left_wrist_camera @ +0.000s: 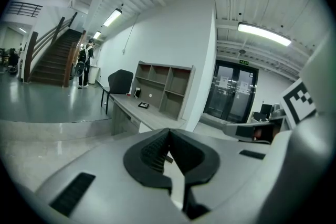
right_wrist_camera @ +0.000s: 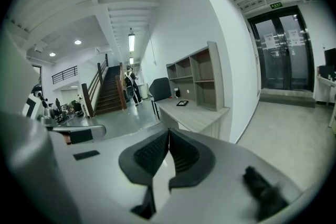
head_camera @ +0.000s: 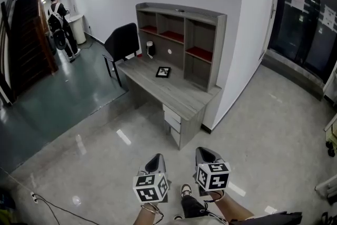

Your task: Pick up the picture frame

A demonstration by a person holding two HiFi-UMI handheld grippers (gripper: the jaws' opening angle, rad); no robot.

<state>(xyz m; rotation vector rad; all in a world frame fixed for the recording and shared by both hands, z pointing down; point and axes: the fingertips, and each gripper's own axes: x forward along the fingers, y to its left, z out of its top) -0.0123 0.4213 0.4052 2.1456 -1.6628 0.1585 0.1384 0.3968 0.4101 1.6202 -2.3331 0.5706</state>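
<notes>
A small black picture frame (head_camera: 163,72) lies flat on the grey desk (head_camera: 158,89), in front of the shelf unit. It also shows far off as a dark frame (left_wrist_camera: 143,105) in the left gripper view and as a tiny frame (right_wrist_camera: 182,103) in the right gripper view. Both grippers hang over the floor, well short of the desk. My left gripper (head_camera: 156,158) is shut with nothing in it, its jaws (left_wrist_camera: 168,134) meeting. My right gripper (head_camera: 202,151) is shut and empty too, its jaws (right_wrist_camera: 168,132) closed together.
A black chair (head_camera: 122,43) stands at the desk's far left end. A grey shelf unit (head_camera: 181,42) with red-lined compartments sits at the back of the desk, with a small dark object (head_camera: 150,49) before it. A person (head_camera: 59,23) stands far left near a staircase (head_camera: 23,39). Glass doors (head_camera: 308,18) are at the right.
</notes>
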